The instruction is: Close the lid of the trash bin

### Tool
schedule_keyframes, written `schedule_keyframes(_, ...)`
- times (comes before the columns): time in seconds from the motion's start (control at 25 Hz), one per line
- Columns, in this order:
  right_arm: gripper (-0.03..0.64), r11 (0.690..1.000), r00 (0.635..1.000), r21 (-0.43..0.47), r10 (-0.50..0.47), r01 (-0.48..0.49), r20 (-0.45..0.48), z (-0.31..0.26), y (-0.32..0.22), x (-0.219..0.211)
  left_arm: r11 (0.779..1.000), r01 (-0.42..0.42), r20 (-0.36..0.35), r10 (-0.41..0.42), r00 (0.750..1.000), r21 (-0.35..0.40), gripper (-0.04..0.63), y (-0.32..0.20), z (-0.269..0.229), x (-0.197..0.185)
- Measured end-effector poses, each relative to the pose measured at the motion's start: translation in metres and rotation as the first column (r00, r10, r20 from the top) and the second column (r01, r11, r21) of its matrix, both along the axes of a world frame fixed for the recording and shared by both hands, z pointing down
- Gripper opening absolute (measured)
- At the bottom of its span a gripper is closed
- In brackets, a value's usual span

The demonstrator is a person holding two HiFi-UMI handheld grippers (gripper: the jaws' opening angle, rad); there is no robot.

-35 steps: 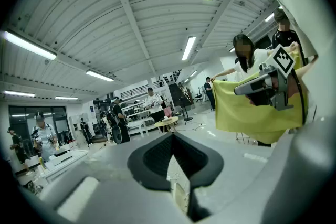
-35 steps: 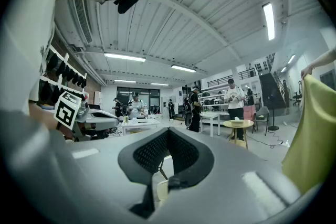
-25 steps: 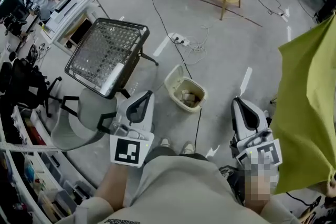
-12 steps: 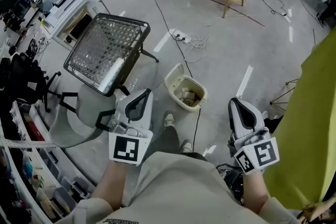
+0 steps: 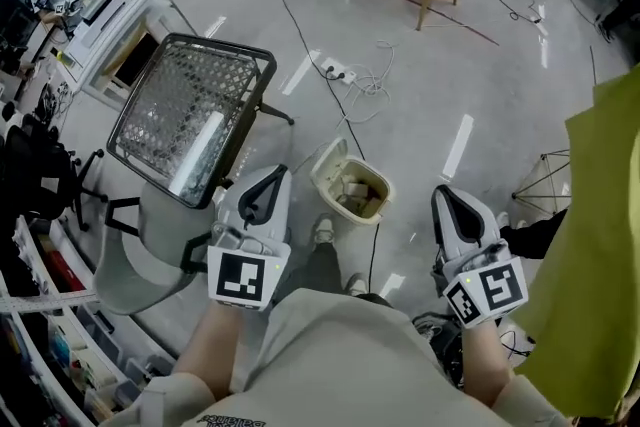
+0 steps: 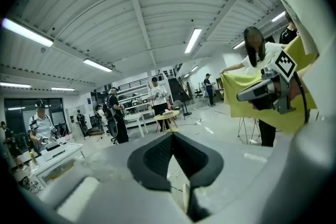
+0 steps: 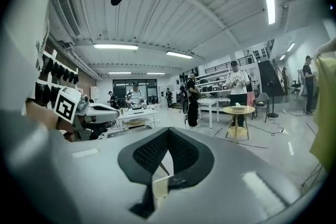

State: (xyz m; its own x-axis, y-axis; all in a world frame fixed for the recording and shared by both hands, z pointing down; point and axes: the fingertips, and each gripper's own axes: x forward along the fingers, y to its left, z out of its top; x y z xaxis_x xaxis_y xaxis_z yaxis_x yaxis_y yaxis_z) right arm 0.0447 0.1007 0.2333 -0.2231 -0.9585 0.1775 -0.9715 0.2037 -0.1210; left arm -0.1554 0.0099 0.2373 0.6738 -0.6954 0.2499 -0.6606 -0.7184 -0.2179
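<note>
Cream open trash bin [image 5: 354, 187] between left gripper [image 5: 268, 177] and right gripper [image 5: 447, 198], both pressed-together

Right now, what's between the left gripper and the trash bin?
Only bare floor, as the head view shows: the left gripper hangs apart from the open trash bin.

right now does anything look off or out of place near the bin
The trash bin on the floor has its lid tipped back open, rubbish showing inside. A black cable runs past its side. Nothing looks spilled.
</note>
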Motion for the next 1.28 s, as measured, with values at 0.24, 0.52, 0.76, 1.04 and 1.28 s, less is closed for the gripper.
schedule_keyframes(0.24, 0.003, 0.994, 0.997, -0.071, 0.077, -0.077, -0.005, 0.013, -0.063, 0.004, 0.994, -0.107, 0.021, 0.108, 0.994, -0.03, 0.002, -0.079, 0.011, 0.013)
schedule_keyframes(0.52, 0.003, 0.97, 0.982, -0.153, 0.188, -0.19, -0.025, 0.043, -0.115, 0.016, 0.961, -0.269, 0.073, 0.273, 0.959, -0.061, 0.002, -0.149, 0.045, 0.031)
schedule_keyframes(0.76, 0.003, 0.944, 0.972, -0.233, 0.233, -0.233, -0.027, 0.074, -0.13, 0.022, 0.934, -0.319, 0.074, 0.334, 0.94, -0.159, 0.002, -0.171, 0.082, 0.043)
schedule_keyframes(1.04, 0.003, 0.917, 0.969, -0.32, 0.245, -0.238, -0.019, 0.121, -0.134, 0.038, 0.907, -0.332, 0.127, 0.372, 0.919, -0.257, 0.002, -0.179, 0.141, 0.053)
schedule_keyframes(1.28, 0.003, 0.893, 0.969, -0.39, 0.247, -0.226, 0.004, 0.178, -0.127, 0.06, 0.873, -0.31, 0.188, 0.4, 0.897, -0.377, 0.002, -0.171, 0.222, 0.066)
